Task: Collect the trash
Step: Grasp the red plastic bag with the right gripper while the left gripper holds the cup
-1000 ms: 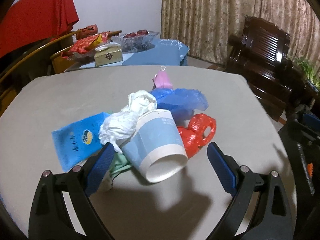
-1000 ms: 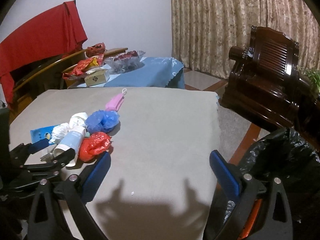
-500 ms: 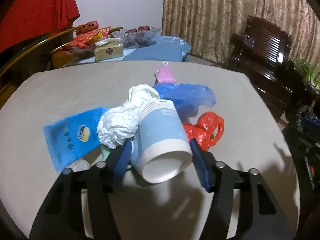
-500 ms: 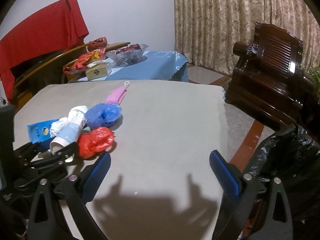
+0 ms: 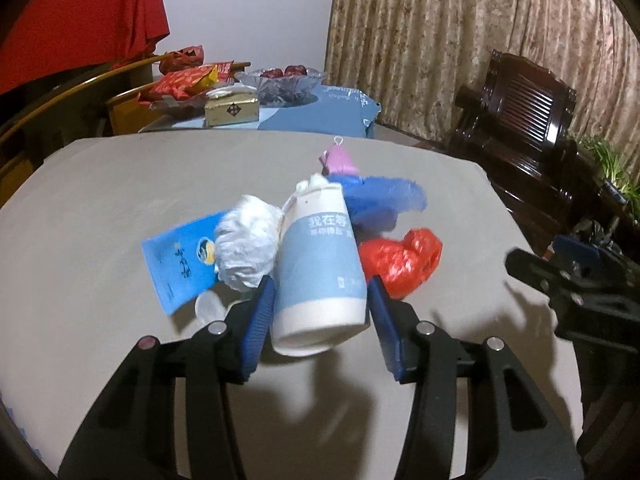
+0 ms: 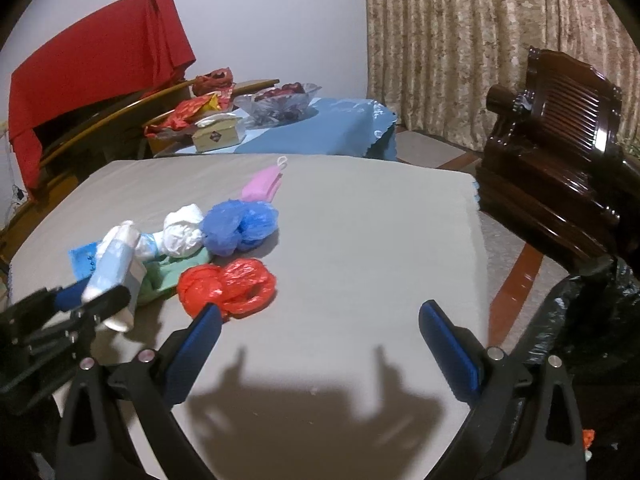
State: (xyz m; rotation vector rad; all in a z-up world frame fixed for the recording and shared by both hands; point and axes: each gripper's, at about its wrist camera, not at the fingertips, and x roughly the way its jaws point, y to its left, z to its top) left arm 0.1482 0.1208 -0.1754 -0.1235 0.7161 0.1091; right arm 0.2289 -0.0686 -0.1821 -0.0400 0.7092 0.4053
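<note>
Your left gripper (image 5: 322, 300) has just been closing and now clamps the paper cup (image 5: 320, 264), whose long axis points away from you. Your right gripper (image 6: 320, 332) gapes empty, nearer the black bag (image 6: 592, 320), right of the cup.

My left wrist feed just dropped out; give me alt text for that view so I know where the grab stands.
The left gripper, its jaws having just been closing, is clamped on a blue-and-white paper cup tilted above the grey table. Behind the cup lie a crumpled white bag, a blue packet, a blue bag and a red bag.
</note>
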